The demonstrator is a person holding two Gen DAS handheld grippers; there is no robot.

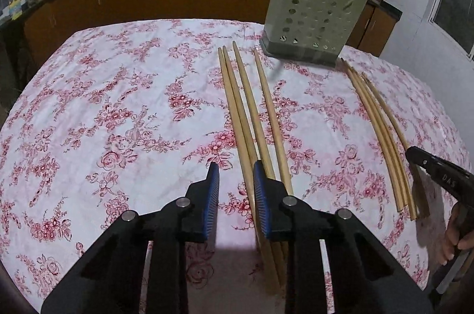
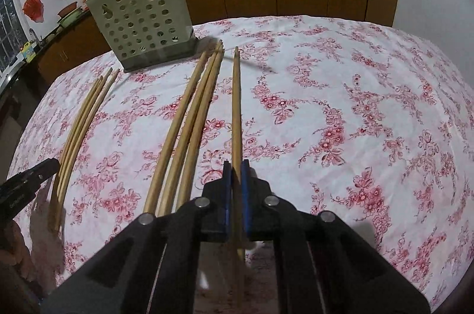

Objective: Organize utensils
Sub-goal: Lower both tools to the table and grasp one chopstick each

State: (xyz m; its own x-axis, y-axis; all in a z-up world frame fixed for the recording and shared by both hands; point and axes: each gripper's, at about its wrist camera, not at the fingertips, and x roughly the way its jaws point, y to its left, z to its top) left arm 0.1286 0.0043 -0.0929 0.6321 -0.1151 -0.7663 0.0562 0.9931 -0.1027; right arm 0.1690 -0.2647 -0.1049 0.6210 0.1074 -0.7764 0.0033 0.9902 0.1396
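While the table (image 1: 89,106) wears a white cloth printed with pink-red roses, the chopsticks lie on it in loose bundles, long, round, pale wood sticks that narrow toward their far tips. In the left wrist view, four chopsticks (image 1: 251,118) run from about 6 o'clock up toward 12, and a second bundle (image 1: 382,136) curves along at 3 o'clock. The left tongs (image 1: 235,183) have blue ribbed pads standing a little apart; one stick of the near bundle runs up between them and the rest pass under the right-hand pad, and I cannot tell whether the pads press on any stick. In the right wrist view, the right tongs (image 2: 236,180) are pinching a single chopstick (image 2: 236,106), which points straight to 12 o'clock. Beside it at 10 o'clock lie three more (image 2: 189,118), with another bundle (image 2: 80,118) at 9 o'clock.

A pale grey holder (image 2: 142,23) with round holes stands at 11 o'clock on a darker base, and two sticks lean out of its top. On the far black tongs at 3 o'clock in the left view, small letters look like "DAS".
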